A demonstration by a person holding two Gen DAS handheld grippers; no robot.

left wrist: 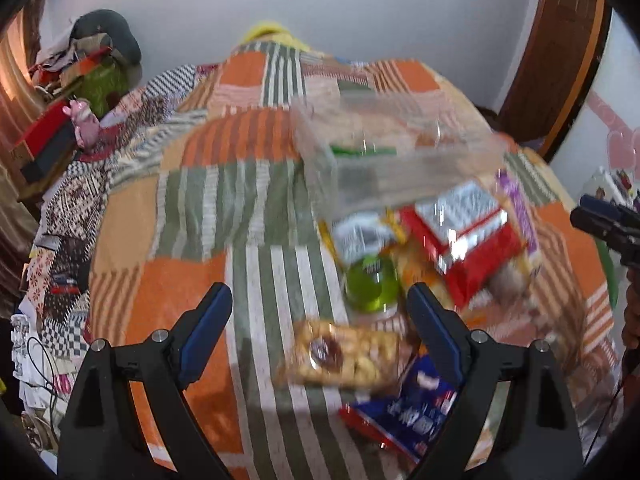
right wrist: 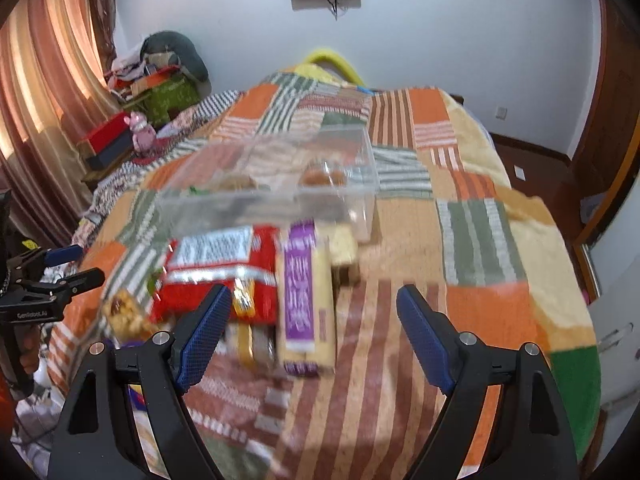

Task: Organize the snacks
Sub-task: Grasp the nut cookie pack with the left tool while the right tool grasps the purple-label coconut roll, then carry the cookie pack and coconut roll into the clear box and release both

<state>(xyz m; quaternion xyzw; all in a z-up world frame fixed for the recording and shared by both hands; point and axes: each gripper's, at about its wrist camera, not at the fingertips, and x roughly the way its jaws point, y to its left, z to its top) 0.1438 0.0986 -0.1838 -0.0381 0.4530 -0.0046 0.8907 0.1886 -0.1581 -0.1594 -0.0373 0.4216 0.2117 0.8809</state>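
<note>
A bedroom, white-walled, with a bed under a patchwork blanket (right wrist: 472, 216) of orange, green and striped squares: this is where we work. On it sits a clear plastic container (right wrist: 280, 184), holding a few small items we cannot make out through the blur. Just in front of it lies a loose heap of snacks: a red packet (right wrist: 224, 272) with a silver label, a purple-and-yellow packet (right wrist: 306, 300) beside it, a green packet (left wrist: 370, 284), a clear pack of biscuits (left wrist: 344, 354) and a blue packet (left wrist: 412, 412). Our left gripper (left wrist: 320, 312) hangs wide open above the biscuit pack, holding nothing. Our right gripper (right wrist: 314, 312) is equally wide open, empty, over the purple-and-yellow packet.
</note>
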